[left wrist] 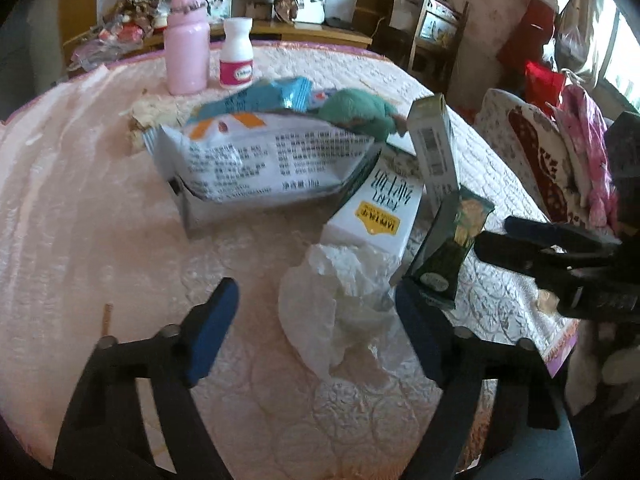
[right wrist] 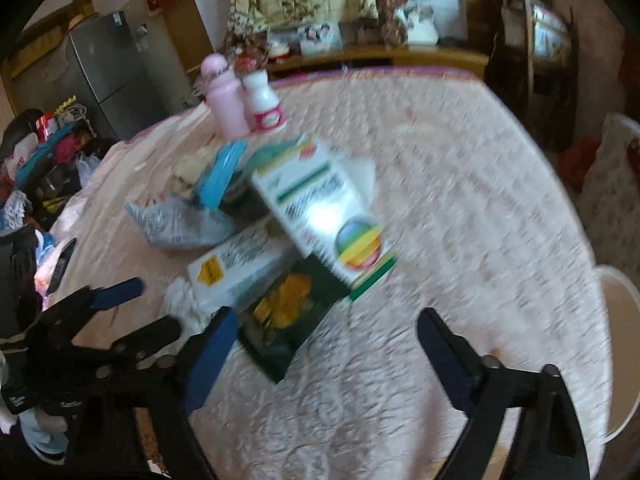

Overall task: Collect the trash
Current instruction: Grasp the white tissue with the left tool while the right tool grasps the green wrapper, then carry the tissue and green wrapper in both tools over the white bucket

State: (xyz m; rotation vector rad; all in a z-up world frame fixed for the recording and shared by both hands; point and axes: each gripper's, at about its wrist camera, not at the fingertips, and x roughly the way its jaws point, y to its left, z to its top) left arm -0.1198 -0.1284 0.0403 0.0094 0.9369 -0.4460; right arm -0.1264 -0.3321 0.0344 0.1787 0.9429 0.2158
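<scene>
We see both claws with jaws apart and nothing clamped. The left claw straddles the crumpled tissue on the quilted surface. The right claw hovers at the dark green snack packet, beside 2 cartons.

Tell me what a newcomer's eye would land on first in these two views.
A heap of trash in the middle of the quilted table: a white printed snack bag on top, a white carton and a dark green packet nearer the camera. A crumpled white tissue lies between the open left gripper's blue fingers. Behind the heap stand a pink bottle and a white bottle.
</scene>
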